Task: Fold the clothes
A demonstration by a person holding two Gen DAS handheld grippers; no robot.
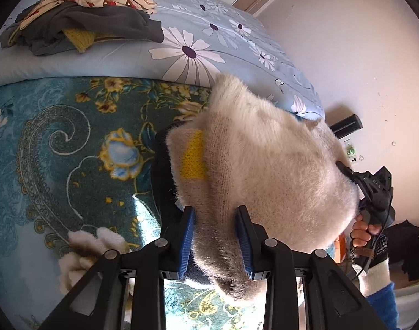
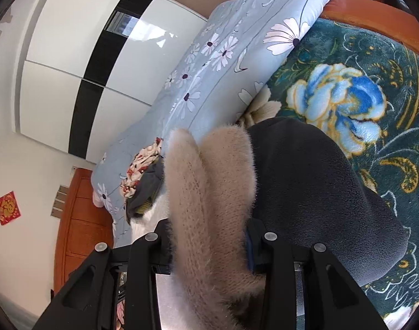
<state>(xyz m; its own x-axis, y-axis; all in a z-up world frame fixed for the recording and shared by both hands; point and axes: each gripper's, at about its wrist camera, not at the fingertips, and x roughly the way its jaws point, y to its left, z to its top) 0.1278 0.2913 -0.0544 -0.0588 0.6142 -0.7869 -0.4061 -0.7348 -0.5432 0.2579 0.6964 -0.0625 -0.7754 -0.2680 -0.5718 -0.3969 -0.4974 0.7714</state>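
Fuzzy cream knit fills the space ahead of both my tools. My left gripper point(image 1: 216, 214) has its blue-padded fingers point(image 1: 188, 231) pressed onto a bunched edge of the cream sweater point(image 1: 264, 170), which is lifted off the bed and drapes away from me, a yellow patch point(image 1: 194, 156) showing on its inner side and a dark layer point(image 1: 161, 181) hanging beside it. My right gripper point(image 2: 209, 236) likewise has its fingers closed on the same sweater point(image 2: 209, 192), the pile bulging out between them in two folds. In the left view I can see my right hand point(image 1: 363, 232) wrapped round that tool's handle at the far edge of the garment.

Below the sweater lies a dark grey fleece garment point(image 2: 319, 187), spread on the teal floral blanket point(image 2: 374, 63) that covers the bed. A pale blue daisy-print quilt point(image 1: 198, 41) is rolled along the blanket's far side. On the quilt sits a loose heap of clothes point(image 1: 80, 13): a cream print with red figures on top, a charcoal piece under it, a bit of mustard yellow poking out. A white-and-black wardrobe point(image 2: 85, 63) stands beyond the bed.
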